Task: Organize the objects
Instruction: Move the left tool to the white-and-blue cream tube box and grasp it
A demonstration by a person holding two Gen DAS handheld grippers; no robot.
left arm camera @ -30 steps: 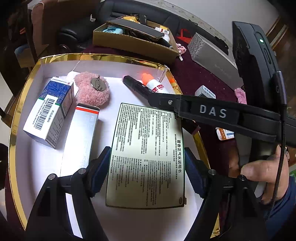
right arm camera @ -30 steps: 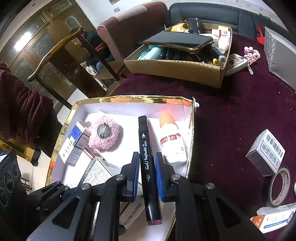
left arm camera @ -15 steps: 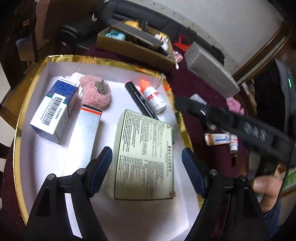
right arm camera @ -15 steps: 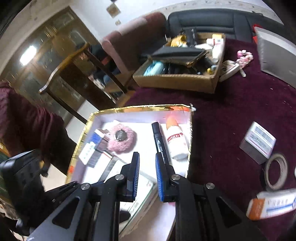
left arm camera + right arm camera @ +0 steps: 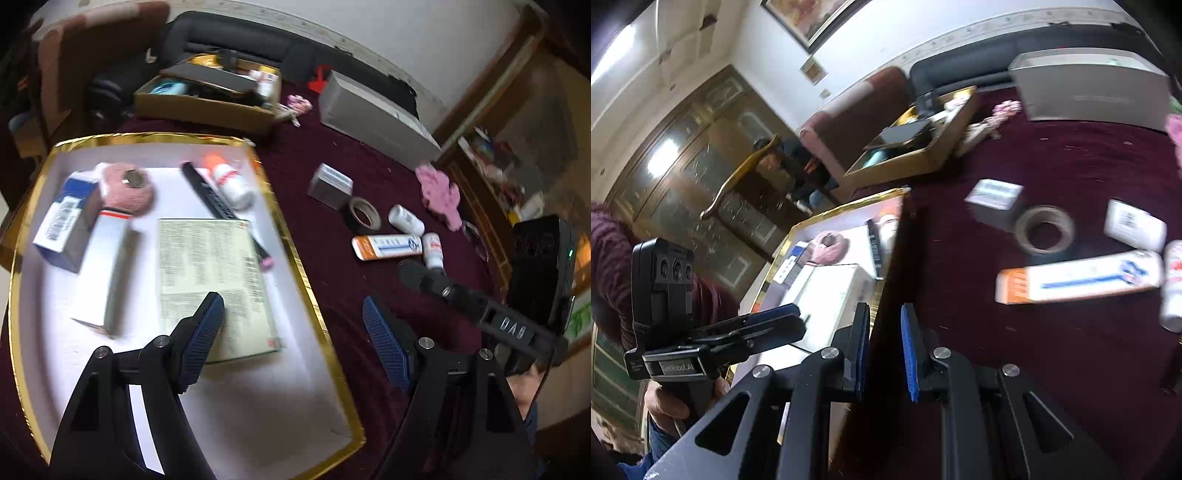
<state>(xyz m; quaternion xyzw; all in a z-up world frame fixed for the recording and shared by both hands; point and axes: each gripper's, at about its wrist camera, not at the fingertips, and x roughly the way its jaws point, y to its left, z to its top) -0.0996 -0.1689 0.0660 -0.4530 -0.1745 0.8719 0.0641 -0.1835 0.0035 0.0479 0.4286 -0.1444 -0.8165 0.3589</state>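
The gold-rimmed tray [image 5: 295, 258] at nine o'clock holds boxes and a black marker [image 5: 218, 195]. The left gripper [image 5: 291, 332] is spread wide, holding nothing. The right gripper [image 5: 884, 347], slightly apart, holds nothing. A tape roll [image 5: 1044, 229] lies at two o'clock.

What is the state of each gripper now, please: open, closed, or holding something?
Left gripper: open wide, holding nothing.
Right gripper: slightly open with a narrow gap, holding nothing.
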